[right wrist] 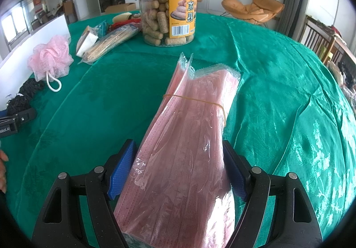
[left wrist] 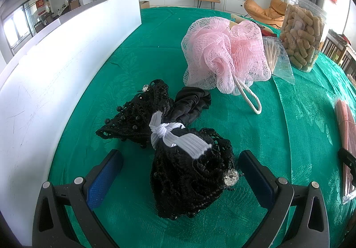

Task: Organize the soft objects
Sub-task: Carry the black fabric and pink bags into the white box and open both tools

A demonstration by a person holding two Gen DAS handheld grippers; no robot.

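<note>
**Spotter:** Black beaded netting [left wrist: 178, 154], tied with a white elastic band [left wrist: 175, 136], is lying on the green tablecloth [left wrist: 133, 52] right between your left gripper's [left wrist: 180, 165] blue pads [left wrist: 104, 179]. Those jaws are standing wide and released, with cloth showing on both sides of the bundle.

**Operator:** And my right side?

**Spotter:** Your right gripper [right wrist: 179, 163] is straddling the pink face-mask pack [right wrist: 191, 136], which is wrapped in clear plastic and banded with a rubber band [right wrist: 193, 98]. The jaws are spread wide and both pads are sitting against the pack's edges; whether they are actually pressing on it, you cannot tell from here.

**Operator:** What is crowding me?

**Spotter:** Just beyond the netting, the pink mesh bath pouf [left wrist: 224, 52] is resting with its white cord loop [left wrist: 251, 98] trailing toward you. Behind it, a bag of wooden sticks [left wrist: 272, 54] is lying beside the clear snack jar [right wrist: 166, 3], and more packets are sitting near the jar's left.

**Operator:** Edges?

**Spotter:** A white board [left wrist: 55, 74] is walling off the table's left side, close to the netting. Open green cloth is stretching ahead between the board and the pouf, and to the right of the mask pack the cloth is running clear until it is curving away at the table's rim.
</note>
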